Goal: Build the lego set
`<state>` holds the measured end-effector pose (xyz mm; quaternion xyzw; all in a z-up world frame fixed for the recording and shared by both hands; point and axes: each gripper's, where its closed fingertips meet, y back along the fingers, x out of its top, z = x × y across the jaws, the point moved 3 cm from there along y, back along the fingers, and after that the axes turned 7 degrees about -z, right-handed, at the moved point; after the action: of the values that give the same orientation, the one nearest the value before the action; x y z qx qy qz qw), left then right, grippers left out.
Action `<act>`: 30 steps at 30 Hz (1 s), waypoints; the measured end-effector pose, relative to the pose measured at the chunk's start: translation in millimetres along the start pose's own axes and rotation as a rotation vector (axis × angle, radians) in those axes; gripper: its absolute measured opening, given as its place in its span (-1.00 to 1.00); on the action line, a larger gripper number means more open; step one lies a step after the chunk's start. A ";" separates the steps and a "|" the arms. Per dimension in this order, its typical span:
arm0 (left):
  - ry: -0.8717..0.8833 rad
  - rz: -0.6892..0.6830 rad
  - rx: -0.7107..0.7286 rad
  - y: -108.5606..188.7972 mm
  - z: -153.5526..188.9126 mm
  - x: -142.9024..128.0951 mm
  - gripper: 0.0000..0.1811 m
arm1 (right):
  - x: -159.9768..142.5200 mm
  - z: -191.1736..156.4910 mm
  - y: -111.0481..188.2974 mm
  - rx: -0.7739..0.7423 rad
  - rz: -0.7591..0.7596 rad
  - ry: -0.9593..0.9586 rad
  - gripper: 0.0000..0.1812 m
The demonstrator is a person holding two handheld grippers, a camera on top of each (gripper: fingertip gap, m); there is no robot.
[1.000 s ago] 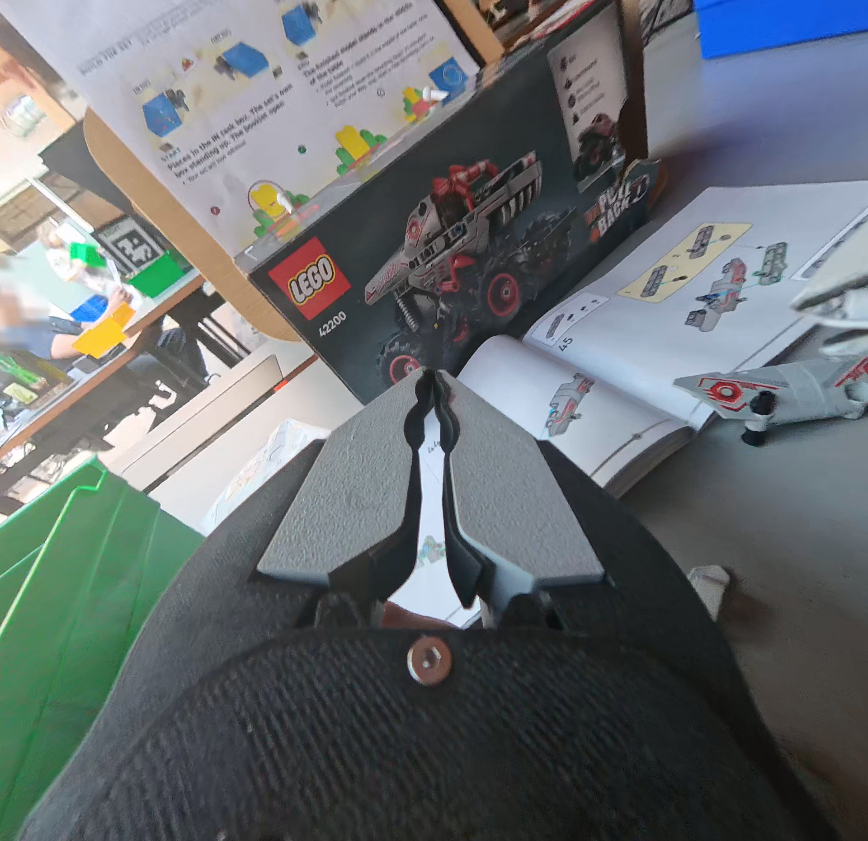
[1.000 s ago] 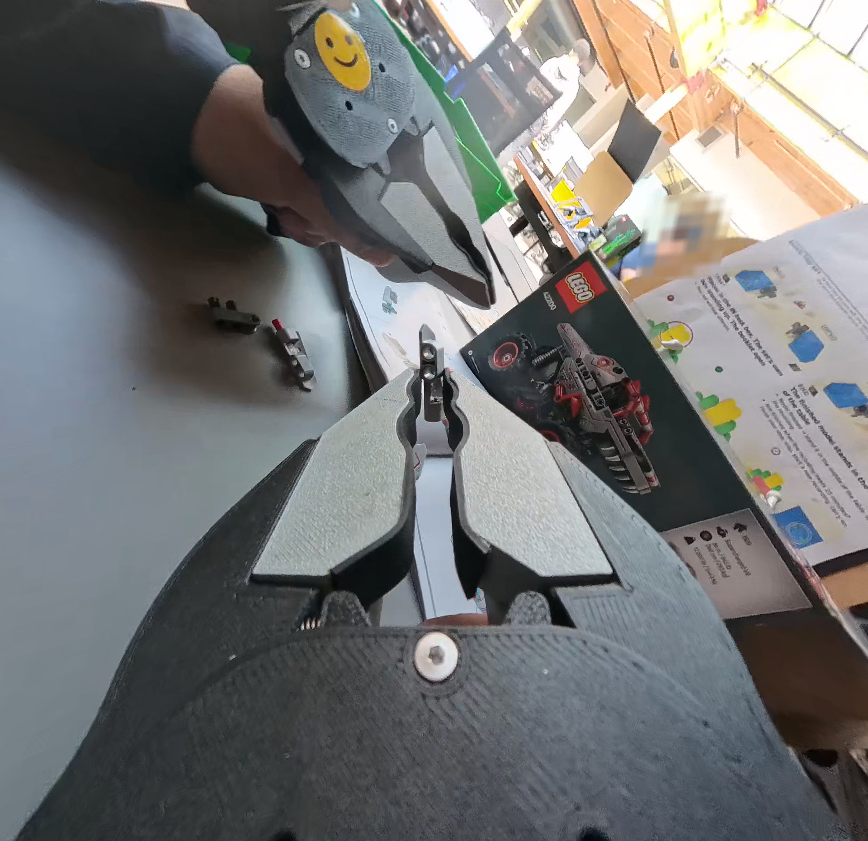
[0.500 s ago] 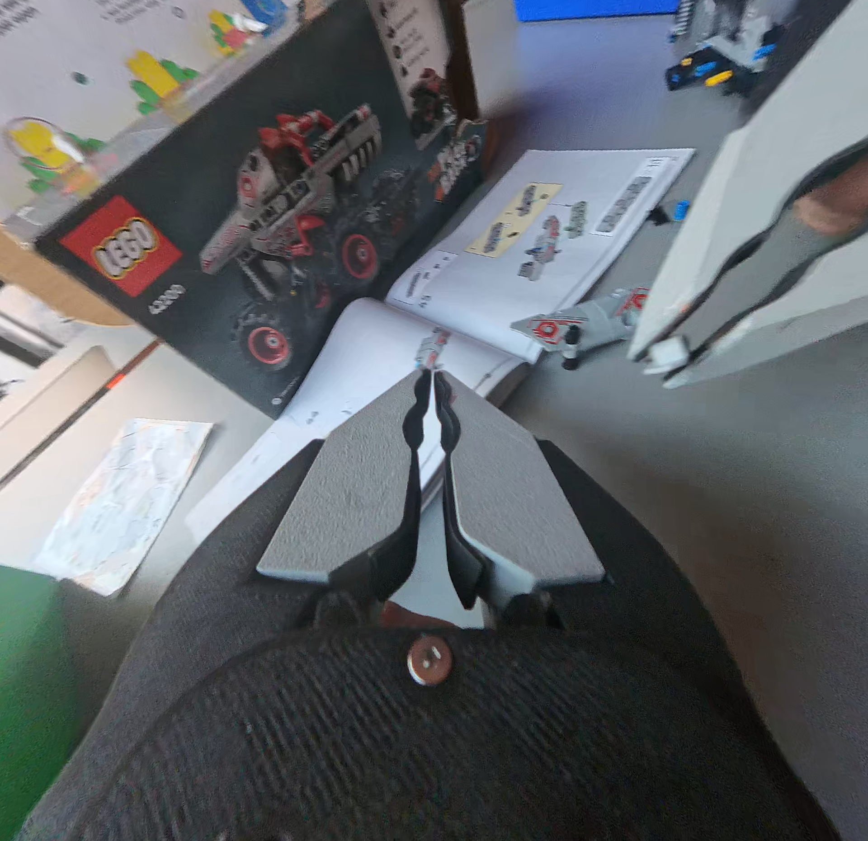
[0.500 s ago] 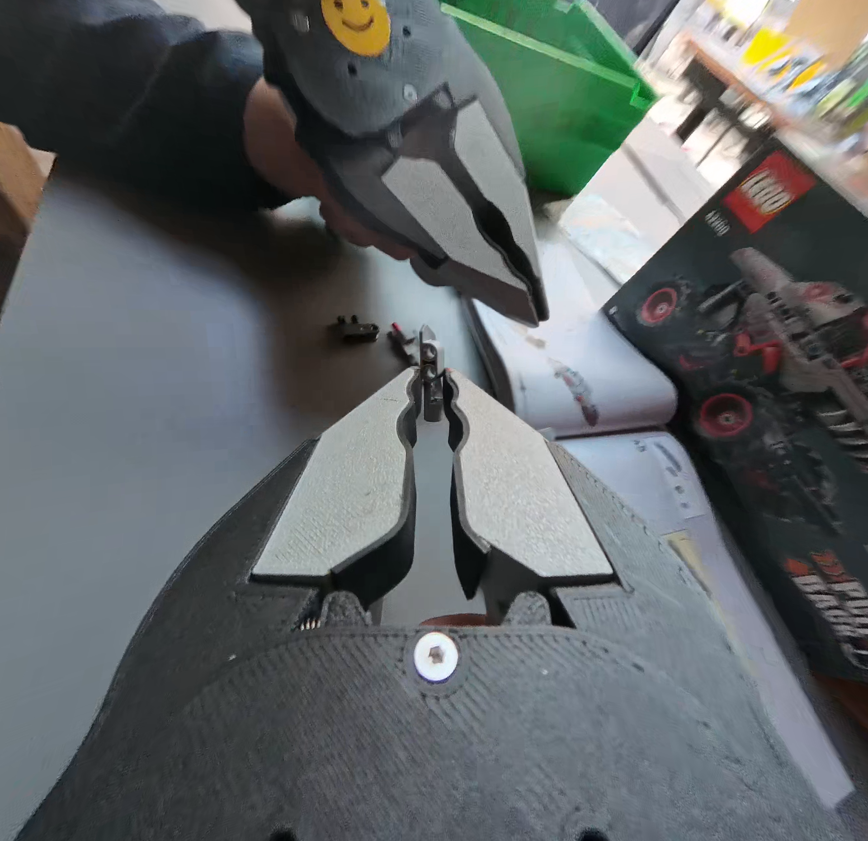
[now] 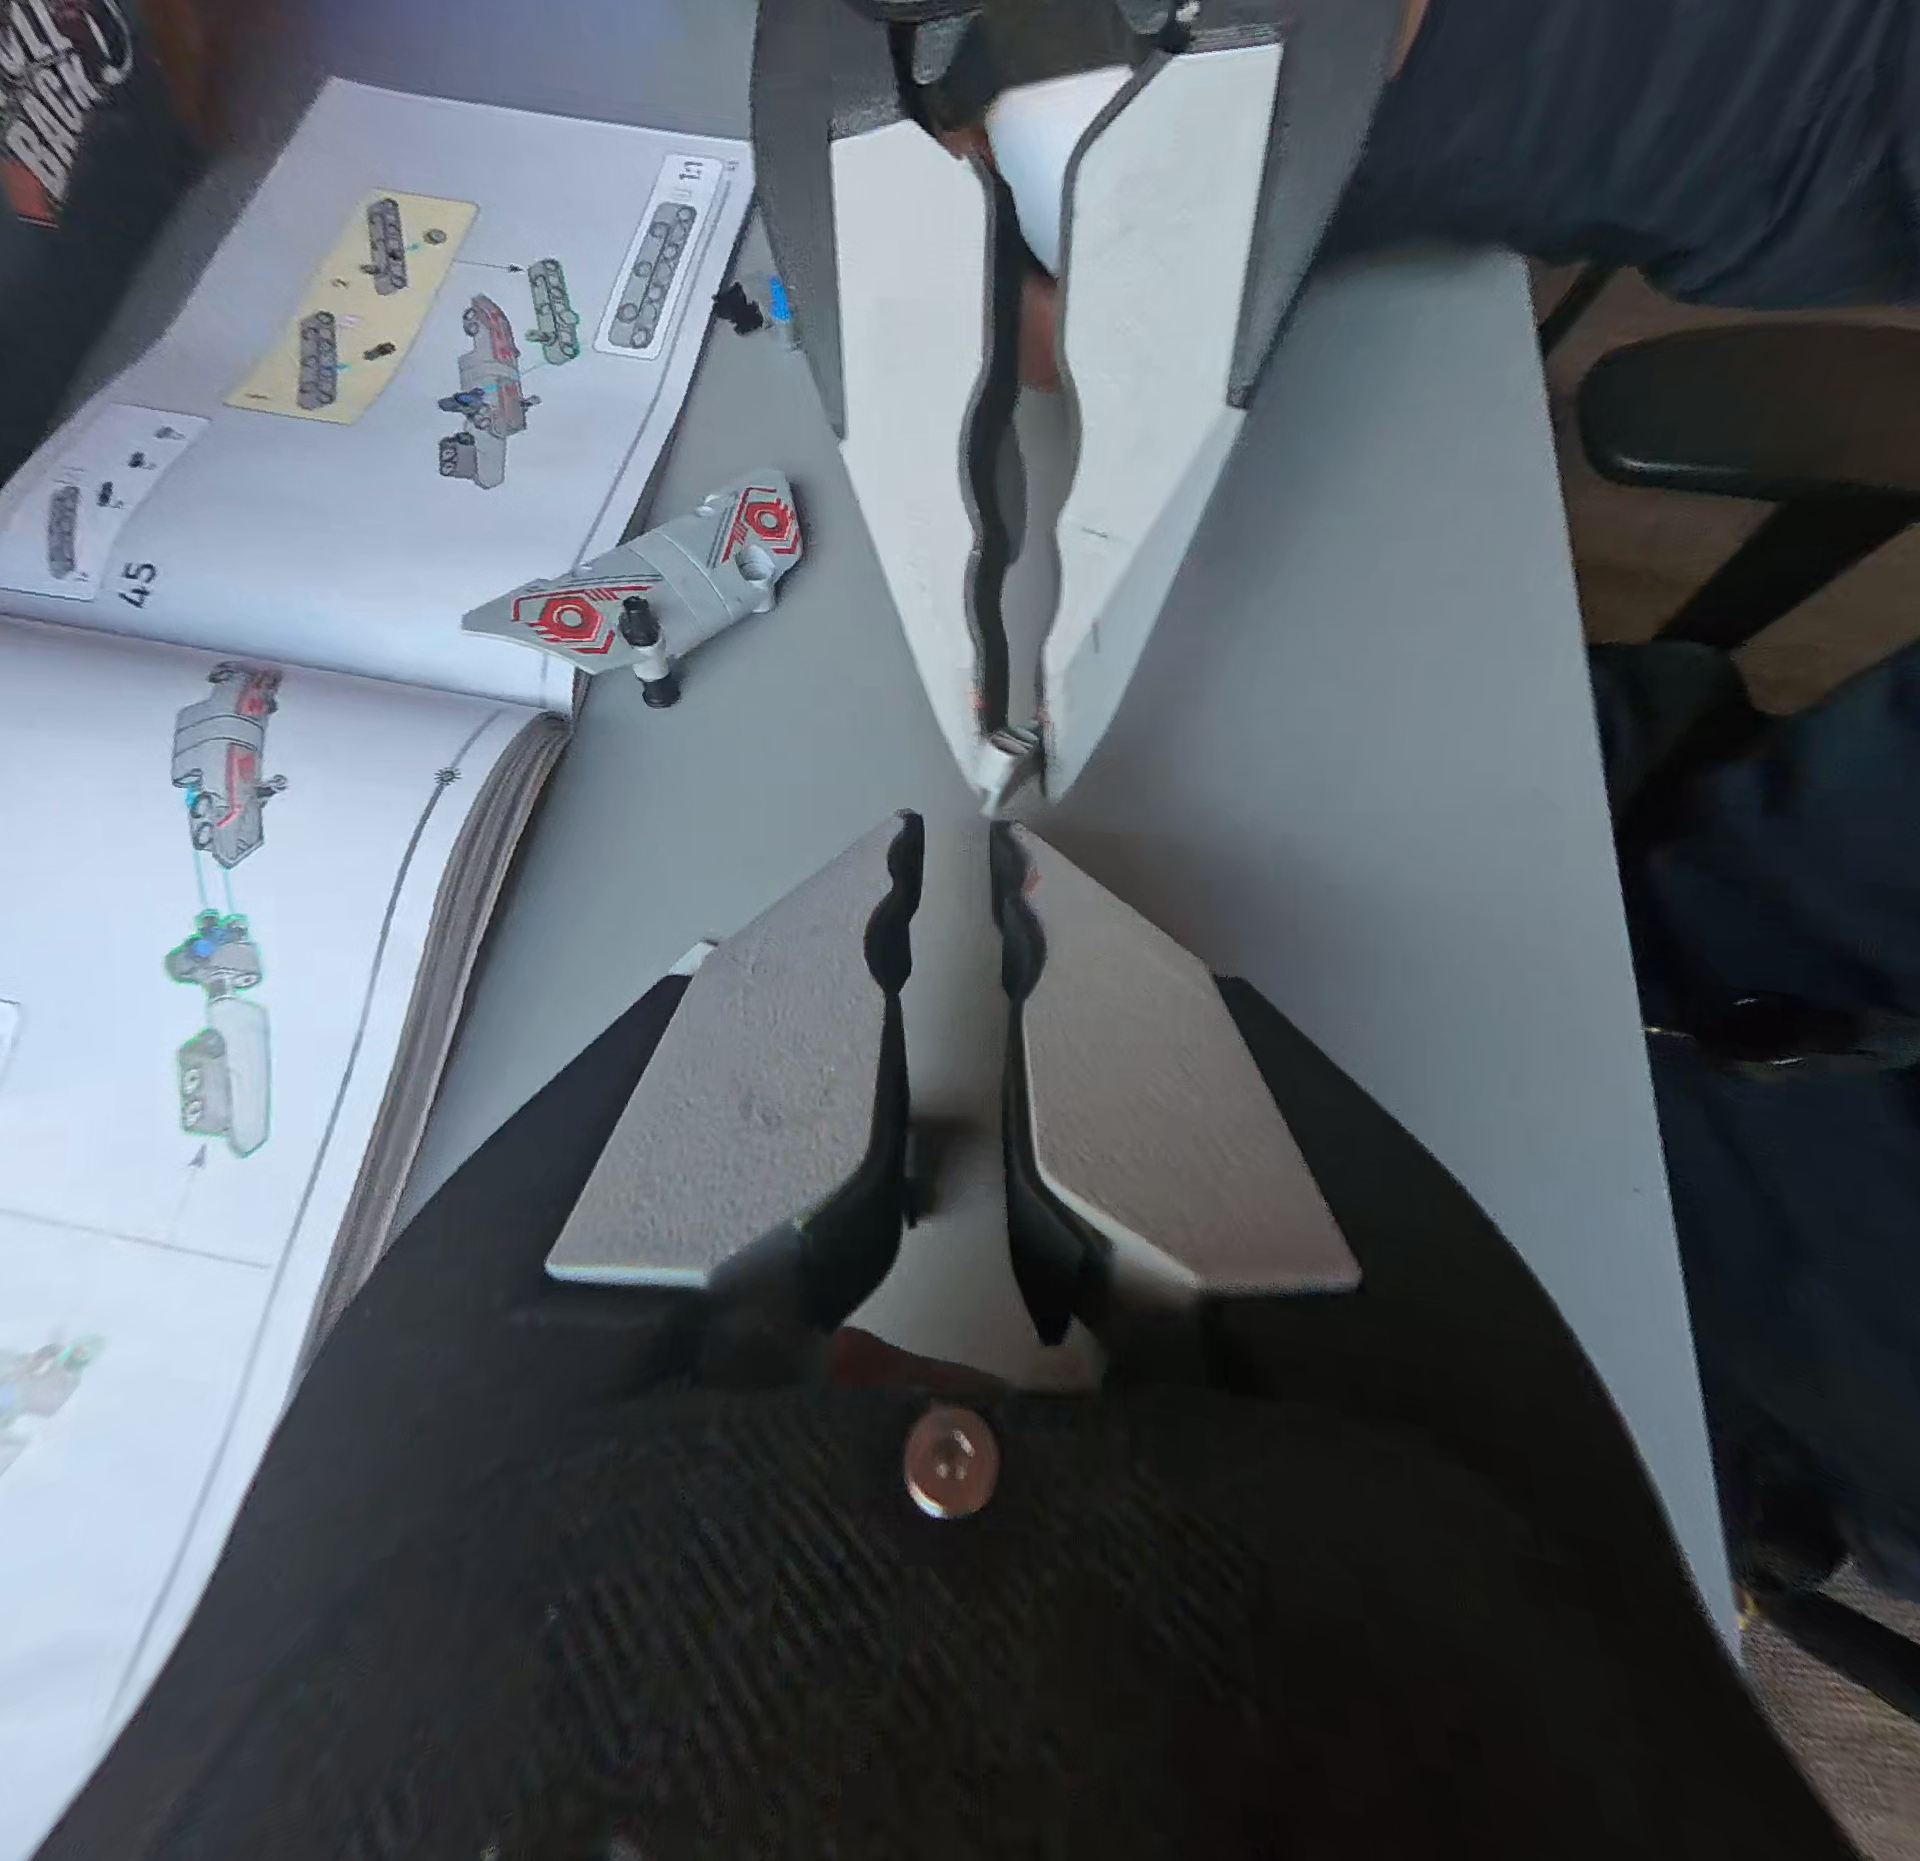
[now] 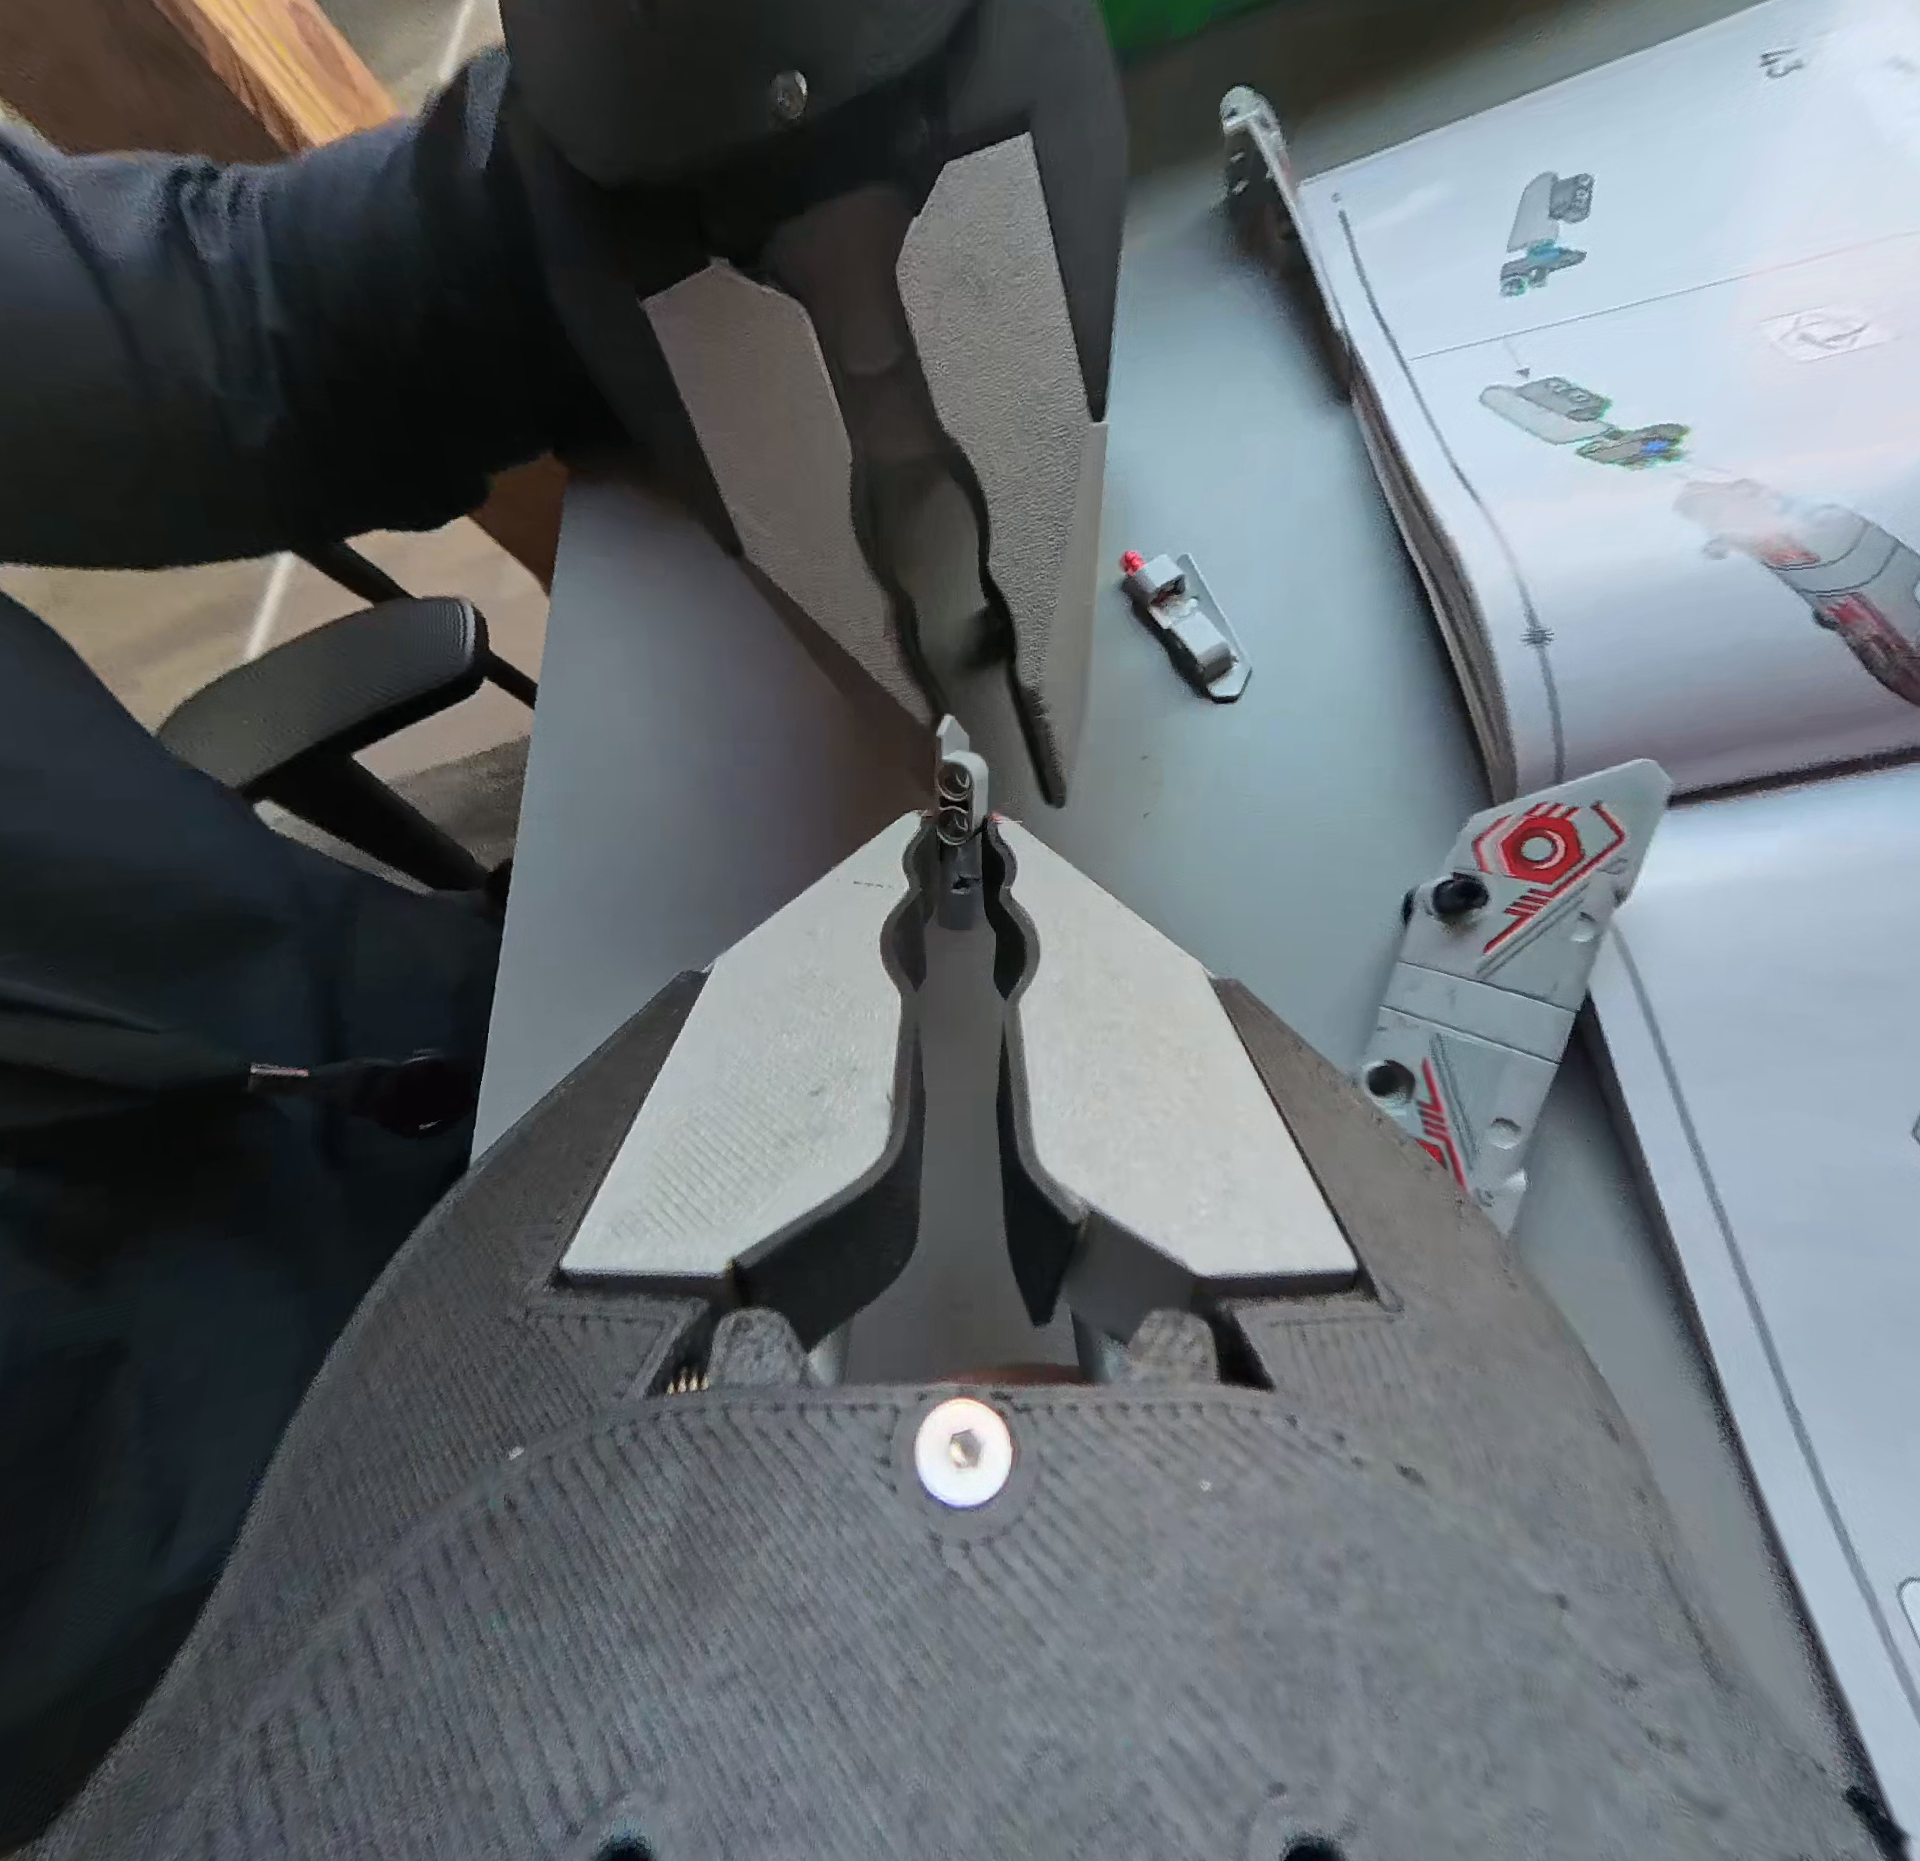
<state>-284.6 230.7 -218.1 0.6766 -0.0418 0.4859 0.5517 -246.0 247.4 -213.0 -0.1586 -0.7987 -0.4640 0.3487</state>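
Grey panel [image 5: 665,575] is assembled – right hand-held gripper [image 6: 957,837] pinches a connector [image 6: 957,788], left hand-held gripper [image 5: 951,832] parted, empty; truck largely unbuilt.

Lego pieces as I saw them

I saw a small grey pin-hole connector [image 6: 958,814] pinched upright, and a grey red-striped panel assembly [image 5: 665,575] lying flat beside the open instruction booklet [image 5: 312,377].

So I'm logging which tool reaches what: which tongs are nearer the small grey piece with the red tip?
Left. The left tongs hang just beside the red-tipped piece; the right tongs, gripping a small grey connector, sit farther back.
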 end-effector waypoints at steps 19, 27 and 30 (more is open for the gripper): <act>0.150 0.065 -0.114 12.4 10.5 3.6 -0.98 | -1.7 -7.6 -4.7 0.178 -0.008 -0.249 -0.94; 0.228 0.039 -0.121 5.0 8.7 0.6 -1.00 | -5.0 0.6 -1.0 0.157 -0.013 -0.253 -0.94; 0.202 0.040 -0.040 11.2 2.2 1.4 -1.00 | -4.3 -1.2 0.2 0.142 -0.017 -0.216 -0.94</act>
<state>-289.2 225.3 -209.0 0.6120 -0.0092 0.5618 0.5565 -242.3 246.8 -215.5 -0.1755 -0.8639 -0.3893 0.2670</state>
